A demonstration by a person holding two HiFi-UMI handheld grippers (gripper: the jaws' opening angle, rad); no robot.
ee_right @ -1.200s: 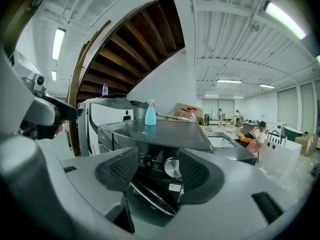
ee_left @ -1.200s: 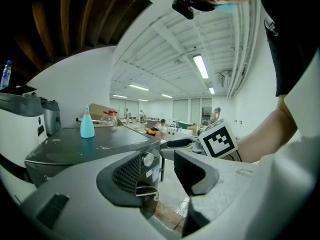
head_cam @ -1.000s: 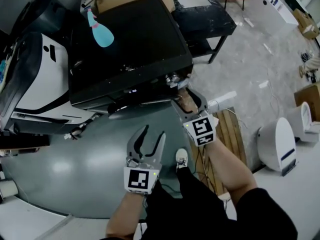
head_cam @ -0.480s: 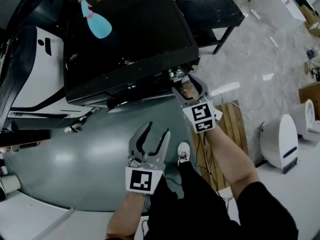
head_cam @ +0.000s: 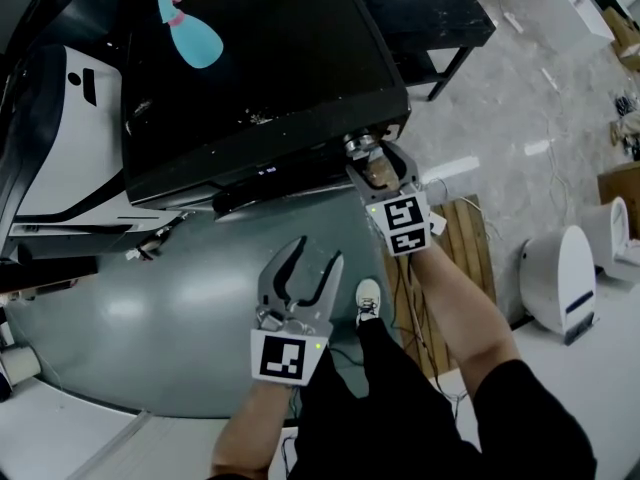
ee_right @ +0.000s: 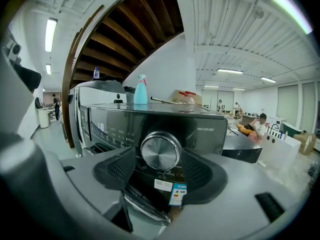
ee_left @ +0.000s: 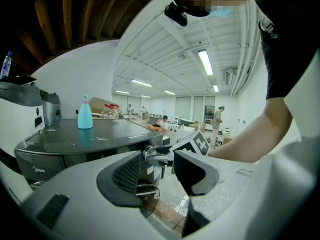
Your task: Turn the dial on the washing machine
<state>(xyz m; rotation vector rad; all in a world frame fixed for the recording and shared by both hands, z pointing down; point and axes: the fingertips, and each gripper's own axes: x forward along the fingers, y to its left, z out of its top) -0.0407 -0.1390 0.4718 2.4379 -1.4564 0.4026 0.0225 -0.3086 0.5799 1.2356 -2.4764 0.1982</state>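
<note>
We hold the right gripper [head_cam: 377,161] up at the front of the washing machine [head_cam: 250,78], level with its control panel. The dial [ee_right: 160,151] sits at the panel's right end and has to be taken from 2 sides to be turned. The jaws have just been opening and now stand wide with the dial between them. A sliver of dark panel shows on either side of the metal knob, so we judge that the pads do not press on it yet. The left gripper [head_cam: 312,266] hangs lower and nearer the body, well apart from the machine, its jaws spread with nothing between them. It looks parked out of the way, since 1 gripper is enough for a knob.

In the head view the panel is almost edge-on, so the dial is only a small bright stub at the right gripper's tips. The lit display [ee_right: 101,127] left of the dial is too small to read. We find no pointer mark on the dial's face, so we cannot tell its setting. The door [ee_right: 149,211] below is mostly hidden by the jaws. A teal spray bottle [head_cam: 190,33] stands on the lid.
</note>
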